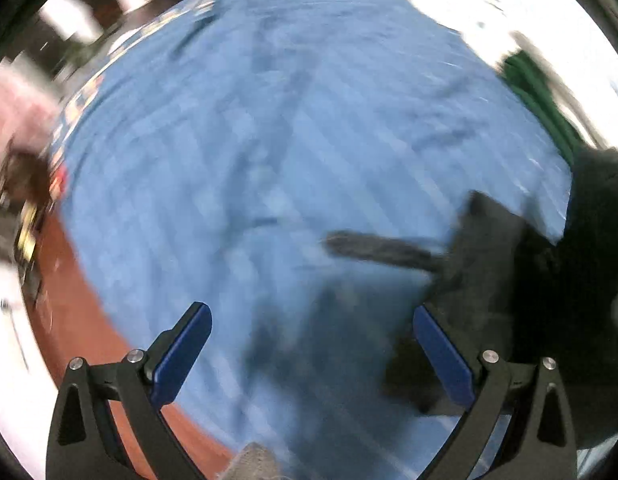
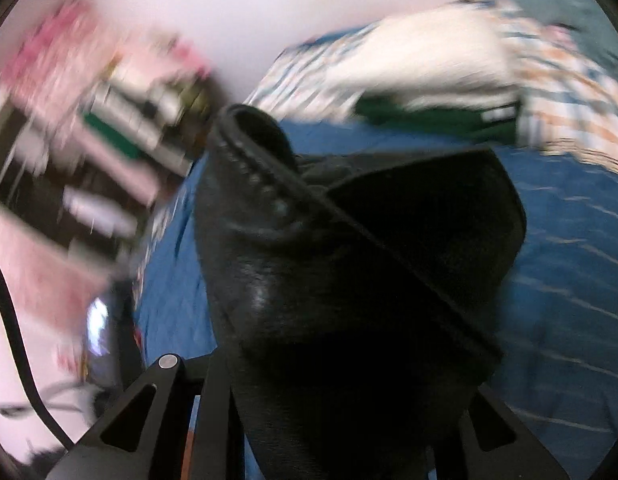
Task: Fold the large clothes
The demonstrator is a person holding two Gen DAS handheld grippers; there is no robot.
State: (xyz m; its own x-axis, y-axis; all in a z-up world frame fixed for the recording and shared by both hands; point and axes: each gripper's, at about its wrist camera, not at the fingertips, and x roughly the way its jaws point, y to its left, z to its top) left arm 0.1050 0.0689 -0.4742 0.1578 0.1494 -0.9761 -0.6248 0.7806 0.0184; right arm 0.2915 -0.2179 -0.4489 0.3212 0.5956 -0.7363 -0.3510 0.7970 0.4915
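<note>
A black garment (image 2: 349,248) with a stitched seam fills the middle of the right wrist view, bunched and lifted over the blue bedspread (image 2: 569,280). My right gripper (image 2: 341,408) is shut on it; the cloth hides the fingertips. In the left wrist view the same black garment (image 1: 509,264) hangs at the right, a strap-like part reaching left over the blue bedspread (image 1: 249,160). My left gripper (image 1: 311,348) is open and empty above the bedspread, its blue pads (image 1: 181,356) wide apart, the garment just beside the right finger. Both views are motion-blurred.
A white and patterned bundle of bedding (image 2: 449,60) and a green cloth (image 2: 429,116) lie at the far side of the bed. Cluttered shelves (image 2: 109,128) stand left of it. A red-brown floor (image 1: 81,320) borders the bed's left edge.
</note>
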